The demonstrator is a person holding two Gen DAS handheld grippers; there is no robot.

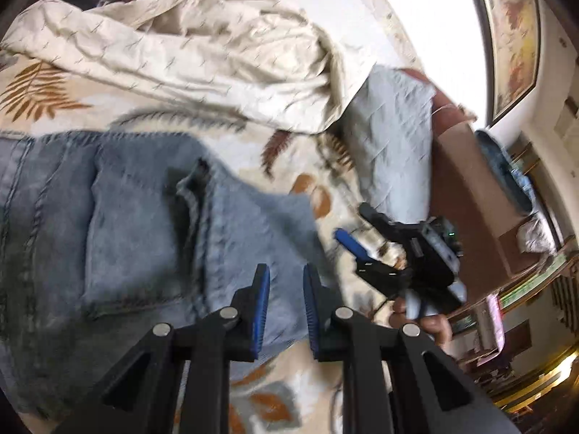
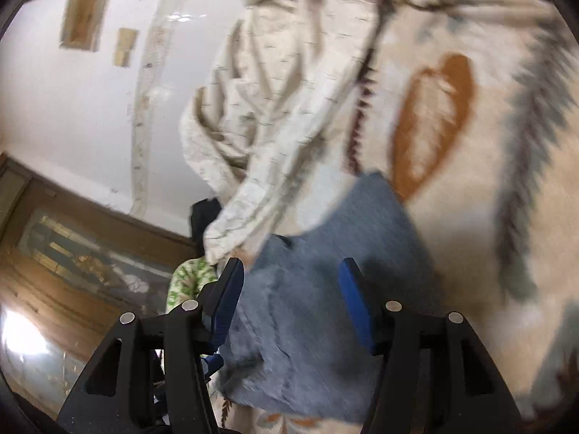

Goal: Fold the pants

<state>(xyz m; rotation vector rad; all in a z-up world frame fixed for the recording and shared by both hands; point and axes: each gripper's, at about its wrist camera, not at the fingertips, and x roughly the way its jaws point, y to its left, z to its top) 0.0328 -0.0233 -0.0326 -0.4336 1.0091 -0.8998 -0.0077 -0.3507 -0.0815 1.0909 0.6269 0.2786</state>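
The faded blue denim pants point(image 1: 144, 217) on the leaf-printed cream blanket point(image 1: 54, 94) are viewed closely from above past the left fingers, while the same denim point(image 2: 307, 307) and blanket point(image 2: 470, 144) are framed between the right fingers.

Both views are smeared by motion blur; the jeans point(image 1: 144, 224) and the leaf-print blanket point(image 2: 470, 144) lose their edges, worst in the right wrist view. The white wall point(image 1: 416, 18) is blown out to glare, and a bright patch burns at the lower left of the right view. The fisheye bends the picture frame point(image 1: 514, 36) and darkens the corners. Soft shadows lie under the cream sheet point(image 1: 217, 54).
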